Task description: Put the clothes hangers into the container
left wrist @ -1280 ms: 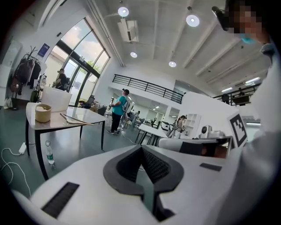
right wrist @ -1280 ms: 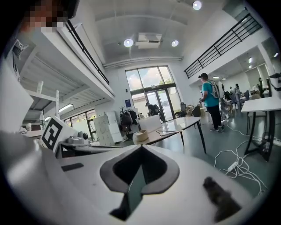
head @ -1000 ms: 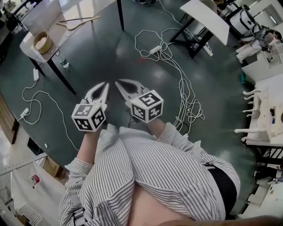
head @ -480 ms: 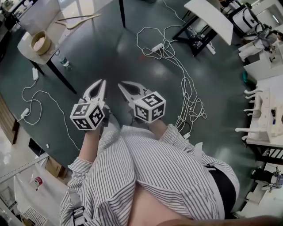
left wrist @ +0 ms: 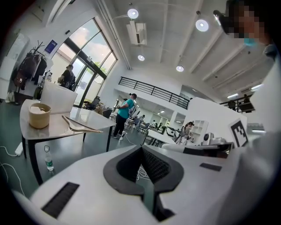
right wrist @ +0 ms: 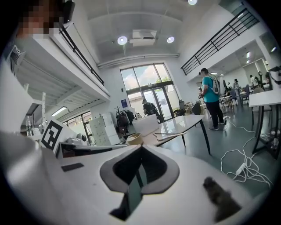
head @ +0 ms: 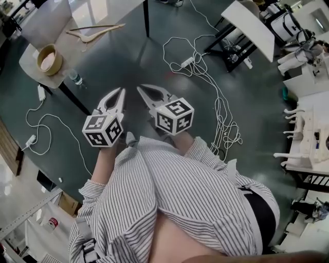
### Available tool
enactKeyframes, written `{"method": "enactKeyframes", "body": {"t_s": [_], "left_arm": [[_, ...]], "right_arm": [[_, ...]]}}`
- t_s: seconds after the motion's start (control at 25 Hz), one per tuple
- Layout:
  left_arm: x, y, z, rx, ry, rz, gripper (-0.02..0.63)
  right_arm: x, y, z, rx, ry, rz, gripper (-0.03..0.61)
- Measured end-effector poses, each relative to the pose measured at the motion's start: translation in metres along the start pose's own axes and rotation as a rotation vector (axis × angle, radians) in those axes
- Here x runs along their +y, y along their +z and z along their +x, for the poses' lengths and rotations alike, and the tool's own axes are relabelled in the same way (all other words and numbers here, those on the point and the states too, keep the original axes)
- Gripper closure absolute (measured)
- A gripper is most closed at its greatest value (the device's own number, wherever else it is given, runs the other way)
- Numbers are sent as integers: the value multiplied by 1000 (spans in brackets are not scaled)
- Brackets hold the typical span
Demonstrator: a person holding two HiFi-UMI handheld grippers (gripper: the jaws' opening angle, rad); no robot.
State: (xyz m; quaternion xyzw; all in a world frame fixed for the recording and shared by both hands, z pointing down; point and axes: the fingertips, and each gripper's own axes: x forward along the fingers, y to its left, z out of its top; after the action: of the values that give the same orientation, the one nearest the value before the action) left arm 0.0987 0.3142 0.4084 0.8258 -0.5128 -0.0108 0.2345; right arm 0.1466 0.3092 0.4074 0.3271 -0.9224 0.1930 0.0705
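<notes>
Both grippers have advanced toward the table [head: 110, 15], which now sits lower and nearer in the head view than a second ago. We show the left gripper [head: 120, 92] and right gripper [head: 141, 90] side by side above the dark floor [head: 128, 56], each with its jaws pressed together on nothing. The wooden clothes hangers [head: 96, 33] lie flat on the tabletop, well apart from both grippers and near a round wooden tub [head: 50, 59] and a white box [head: 49, 23]; we cannot tell which of these is the container. We judge the hangers light, stiff and smooth, apt to slide on the top. A grip across one arm near the neck should hold best. A water bottle [head: 75, 78] stands by the table leg.
</notes>
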Motion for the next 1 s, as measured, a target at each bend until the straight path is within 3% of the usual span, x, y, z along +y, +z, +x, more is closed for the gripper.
{"method": "enactKeyframes", "body": {"t_s": [0.36,0.48,0.64,1.0], "left_arm": [[72,55,42,-8,-49,55,603],[80,59,50,-4,-62,65,603],[86,65,58,24,-98,101,603],[122,79,106,49,-84,114,603]], "right_arm": [[-15,38,87,-27,-29,-10,564],[-19,40,99,-30,-39,-30,565],[-33,43,108,-39,-57,30,564],[-84,51,151,-3,-82,59,565]]}}
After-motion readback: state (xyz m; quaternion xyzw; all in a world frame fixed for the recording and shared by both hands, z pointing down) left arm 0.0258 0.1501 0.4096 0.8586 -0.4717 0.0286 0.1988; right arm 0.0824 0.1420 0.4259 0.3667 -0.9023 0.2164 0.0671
